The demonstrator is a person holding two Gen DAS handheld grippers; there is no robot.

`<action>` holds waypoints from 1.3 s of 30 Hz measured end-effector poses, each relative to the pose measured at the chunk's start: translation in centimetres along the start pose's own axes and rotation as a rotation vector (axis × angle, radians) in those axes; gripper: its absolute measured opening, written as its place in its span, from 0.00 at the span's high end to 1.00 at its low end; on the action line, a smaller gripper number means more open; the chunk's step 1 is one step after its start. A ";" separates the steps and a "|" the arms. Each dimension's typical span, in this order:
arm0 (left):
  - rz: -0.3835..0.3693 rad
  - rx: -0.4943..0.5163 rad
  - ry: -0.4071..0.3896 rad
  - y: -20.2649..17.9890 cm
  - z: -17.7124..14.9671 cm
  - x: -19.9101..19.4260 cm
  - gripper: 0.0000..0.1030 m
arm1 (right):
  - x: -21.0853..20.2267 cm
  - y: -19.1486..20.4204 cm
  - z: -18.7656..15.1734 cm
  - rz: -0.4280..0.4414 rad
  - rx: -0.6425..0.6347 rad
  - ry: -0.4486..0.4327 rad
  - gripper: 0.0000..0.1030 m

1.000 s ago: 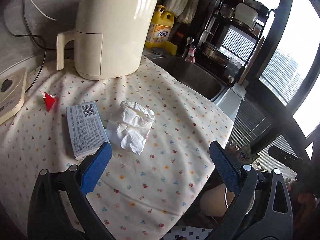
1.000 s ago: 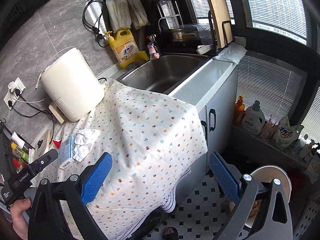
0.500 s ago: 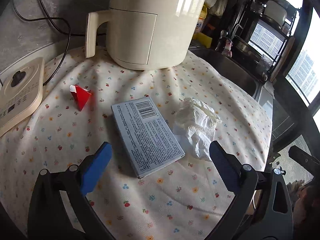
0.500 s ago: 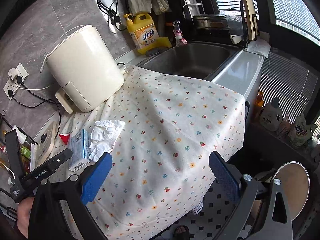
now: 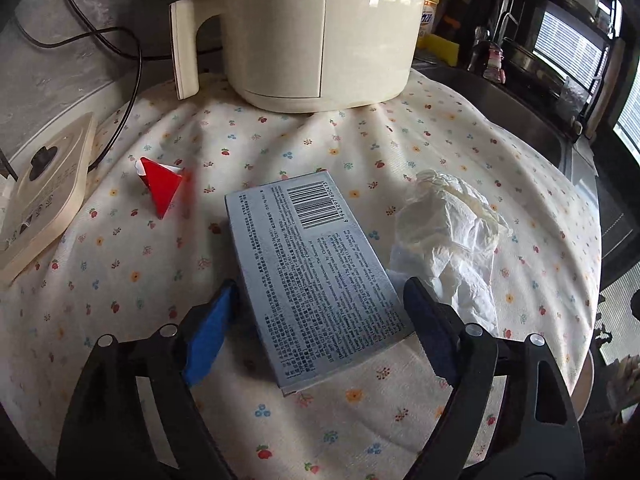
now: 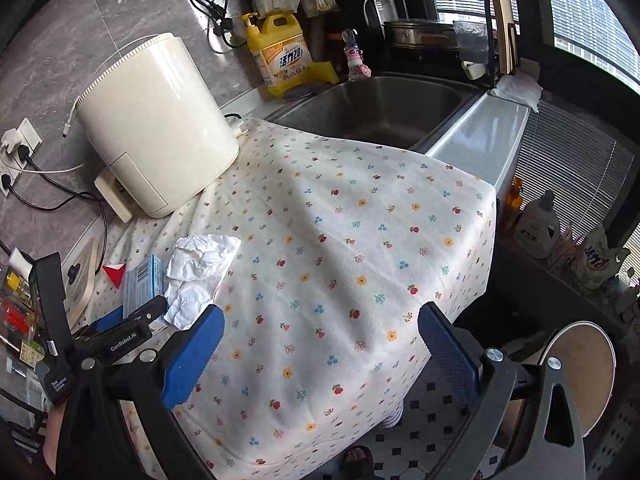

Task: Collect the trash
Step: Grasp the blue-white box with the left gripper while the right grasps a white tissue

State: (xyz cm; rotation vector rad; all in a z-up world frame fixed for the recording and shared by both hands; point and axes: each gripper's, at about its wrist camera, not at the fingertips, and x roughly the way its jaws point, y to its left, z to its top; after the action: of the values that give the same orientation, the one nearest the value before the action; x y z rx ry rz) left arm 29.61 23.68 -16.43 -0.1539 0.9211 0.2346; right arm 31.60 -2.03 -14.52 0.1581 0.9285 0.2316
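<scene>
Trash on the flowered cloth [image 5: 400, 152], three pieces: one grey box [image 5: 316, 272] lying flat with barcode side up; one crumpled white tissue [image 5: 448, 236] touching the box's right edge; one red triangular wrapper [image 5: 162, 188] apart to the box's left. Left gripper [image 5: 320, 320]: one, jaws spread, straddling the near end of the box, the blue pads just beside its long edges; whether they touch it cannot be told. In the right wrist view the left gripper [image 6: 132, 316] sits low at the box [image 6: 142, 284], with the tissue [image 6: 200, 268] beside it and the wrapper [image 6: 114, 274] beyond. Right gripper [image 6: 320, 348]: one, jaws spread wide, holding nothing, above the cloth's [image 6: 360, 240] front overhang, well apart from the trash. Other items: one cream appliance [image 5: 312, 32] with a side handle, standing on the cloth's back edge; one flat cream device [image 5: 44, 192] at the cloth's left border; one steel sink [image 6: 380, 108] past the cloth; one yellow detergent jug [image 6: 280, 56] behind the sink; one small pink-capped bottle [image 6: 354, 60] beside the jug; one round bin lid [image 6: 576, 376] on the floor at lower right.
</scene>
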 end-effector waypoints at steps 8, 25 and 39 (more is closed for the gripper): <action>-0.026 -0.052 -0.015 2.3 -1.3 -2.4 0.34 | 3.2 4.5 0.3 0.086 -0.097 0.057 0.08; 0.031 -0.231 -0.085 9.7 -4.5 -7.5 0.35 | 10.6 13.5 -0.1 0.108 -0.343 0.187 0.29; -0.067 -0.153 -0.146 3.1 -3.0 -9.6 0.35 | 4.1 6.4 1.1 0.168 -0.272 0.148 0.93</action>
State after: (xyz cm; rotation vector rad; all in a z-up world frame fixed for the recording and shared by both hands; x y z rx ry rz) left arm 20.86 24.72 -10.68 -0.3050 0.7512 0.2508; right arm 34.00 5.23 -15.55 -0.0337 1.0215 0.5280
